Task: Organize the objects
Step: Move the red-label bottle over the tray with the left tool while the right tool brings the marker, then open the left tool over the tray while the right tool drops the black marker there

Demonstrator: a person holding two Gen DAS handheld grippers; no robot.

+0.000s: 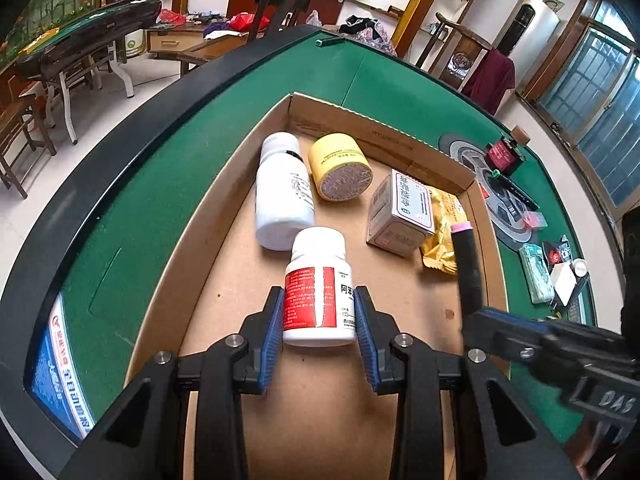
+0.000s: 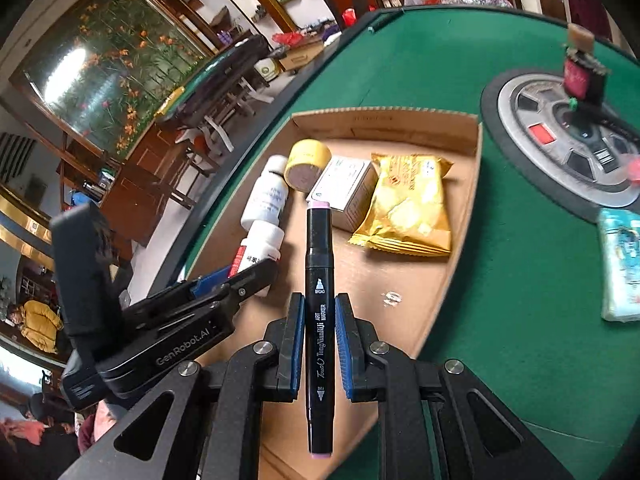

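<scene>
1. Your left gripper [image 1: 320,320] sits nearest the lens, its blue pads clamped on the white pill bottle with the red label [image 1: 318,288], which it holds over the near part of the cardboard tray [image 1: 400,280].
2. Your right gripper [image 2: 318,344] is clenched on a black art marker with pink end caps [image 2: 318,280], held lengthwise along its fingers above the tray's near end.
3. That cardboard tray lies on the green felt table [image 1: 140,232] and serves as your landmark.
4. Toward the tray's far left, you have a tall white bottle [image 1: 282,192] lying on its side.
5. Against the tray's right wall lies a gold foil snack packet [image 2: 408,208].
6. Just left of that packet, inside the tray, rests a small white medicine box [image 1: 400,212].
7. Near the tray's far wall, between bottle and box, a yellow round tin [image 1: 340,166] lies tipped on its side.
</scene>
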